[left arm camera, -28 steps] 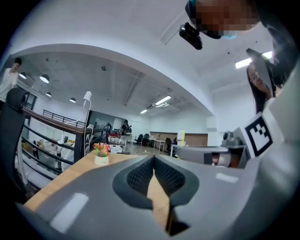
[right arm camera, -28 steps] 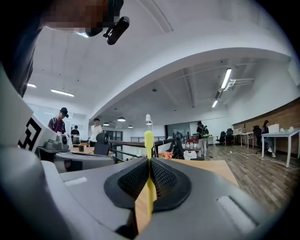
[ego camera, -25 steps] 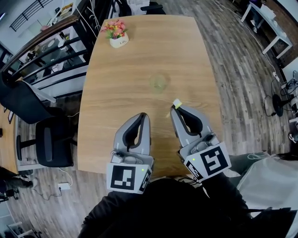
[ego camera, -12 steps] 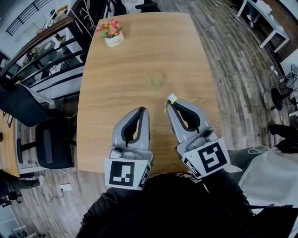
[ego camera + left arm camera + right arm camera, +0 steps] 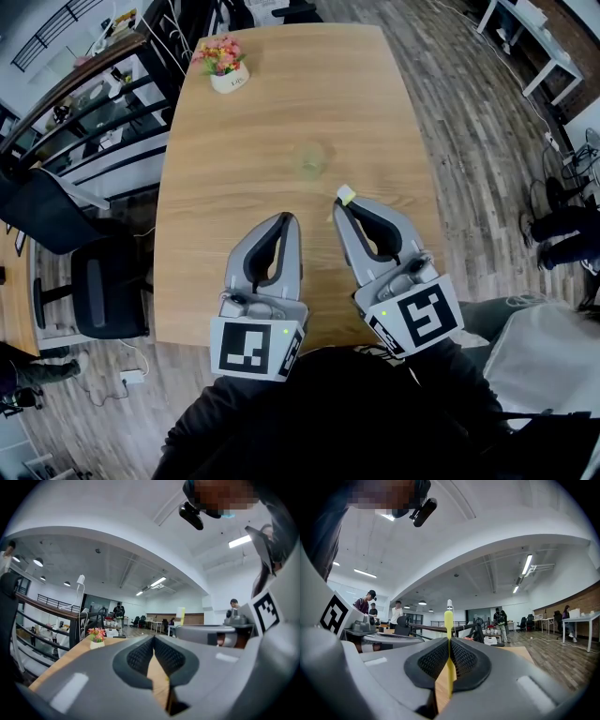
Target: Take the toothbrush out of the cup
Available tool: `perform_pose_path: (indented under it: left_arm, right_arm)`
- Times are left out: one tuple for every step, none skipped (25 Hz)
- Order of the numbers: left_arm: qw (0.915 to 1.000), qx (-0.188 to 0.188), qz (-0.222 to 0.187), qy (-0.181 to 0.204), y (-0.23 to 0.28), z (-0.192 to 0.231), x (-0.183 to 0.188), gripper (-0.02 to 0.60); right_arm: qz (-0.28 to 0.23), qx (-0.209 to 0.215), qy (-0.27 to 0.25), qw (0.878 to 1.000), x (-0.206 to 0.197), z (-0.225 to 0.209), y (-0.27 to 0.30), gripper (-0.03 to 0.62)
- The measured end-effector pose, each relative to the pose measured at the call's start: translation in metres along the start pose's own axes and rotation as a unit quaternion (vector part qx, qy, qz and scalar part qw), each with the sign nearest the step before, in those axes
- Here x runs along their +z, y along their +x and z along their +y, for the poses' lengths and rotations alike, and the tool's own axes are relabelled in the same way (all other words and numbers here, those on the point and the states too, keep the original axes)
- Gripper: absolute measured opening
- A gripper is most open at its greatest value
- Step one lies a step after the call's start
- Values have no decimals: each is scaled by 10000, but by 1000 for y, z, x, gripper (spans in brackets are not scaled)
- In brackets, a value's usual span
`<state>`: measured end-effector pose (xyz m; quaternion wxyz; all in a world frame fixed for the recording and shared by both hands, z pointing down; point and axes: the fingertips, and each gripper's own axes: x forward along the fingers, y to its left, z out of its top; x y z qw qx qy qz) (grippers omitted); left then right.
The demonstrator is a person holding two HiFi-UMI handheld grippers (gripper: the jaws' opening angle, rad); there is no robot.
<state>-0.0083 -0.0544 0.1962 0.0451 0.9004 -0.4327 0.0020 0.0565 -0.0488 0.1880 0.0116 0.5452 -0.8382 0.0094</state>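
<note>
Nearest to me, my left gripper [image 5: 289, 219] hangs level over the near edge of the table [image 5: 394, 112], its jaws pressed together with nothing between them. Just to its right, my right gripper [image 5: 343, 204] has its jaws closed down on the thin yellow toothbrush [image 5: 448, 620]. The handle stands upright between the pads and the head end pokes up past the tips. So the toothbrush is out of the cup, in the air on the near side of it.

A little farther along the table, what looks like a clear cup [image 5: 313, 161] stands on its own, apart from both grippers. A small flower pot [image 5: 225, 67] sits at the far left corner.

My worry is the grip: the handle is slim and smooth, so I judge a quick swing could pivot it or let it slide through the pads. The cup is hard to see, so a careless forward move could knock it over.
</note>
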Motion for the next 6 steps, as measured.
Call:
perform_pose_path:
  left_arm:
    - [10000,1,-4,4,0,-1,0,8]
    - [10000,1,-7,7,-1,-1,0,8]
    - [10000,-1,-9,9,-1,-2,0,8]
    - [10000,-4,-11,11,-2,-3,0,8]
    - [10000,-7,-13,11,-2,-4,0,8]
    - [10000,-11,-15,12,-2,-5,0,8]
  right_arm:
    - [-6,2,-4,10000,0,0,0,11]
    - [-12,4,-8,10000,1,0,-1,11]
    - [-17,7,-10,10000,1,0,-2,11]
    - [-23,10,-11,10000,1,0,-3,11]
    - [-28,13,-12,10000,1,0,-3,9]
    - [-32,16,-14,10000,1,0,-4,11]
